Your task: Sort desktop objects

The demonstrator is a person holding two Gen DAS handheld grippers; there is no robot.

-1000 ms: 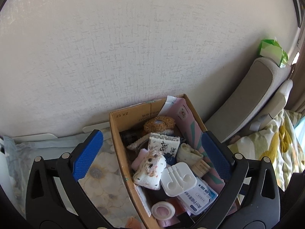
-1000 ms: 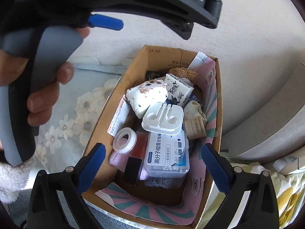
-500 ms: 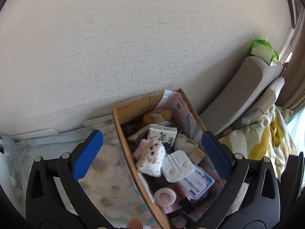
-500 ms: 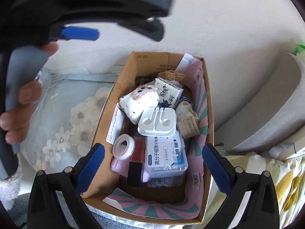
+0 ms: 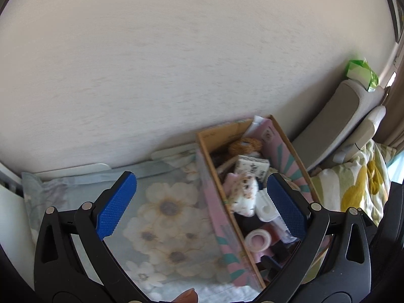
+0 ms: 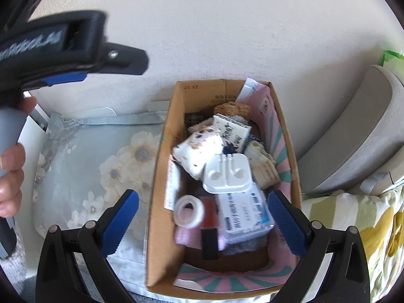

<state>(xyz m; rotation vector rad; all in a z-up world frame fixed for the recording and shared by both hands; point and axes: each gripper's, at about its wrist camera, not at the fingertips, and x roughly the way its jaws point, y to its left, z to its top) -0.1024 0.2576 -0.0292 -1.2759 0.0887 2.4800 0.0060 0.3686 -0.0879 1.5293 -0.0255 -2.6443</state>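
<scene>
**Meanwhile, the left tongs drift off the box**

Over the last second the left tongs (image 5: 200, 203) have swung leftward: they framed the cardboard box (image 6: 161, 176) before and now hang mostly over the floral cloth (image 5: 164, 217), spread wide and holding nothing. The right tongs (image 6: 202, 223), equally wide and empty, have stayed above the box. Tape roll (image 6: 189, 210), white plastic holder (image 6: 227, 176), plush toy (image 6: 199, 149) and blue-labelled case (image 6: 243, 214) all lie inside it. Whether items are bound in or out cannot be told.

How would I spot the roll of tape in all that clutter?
Look in the open cardboard box against the wall, on the flowered cloth. Near its left wall, at the near end, lies the tape roll: the only translucent white ring, beside a blue-and-white packet.
</scene>
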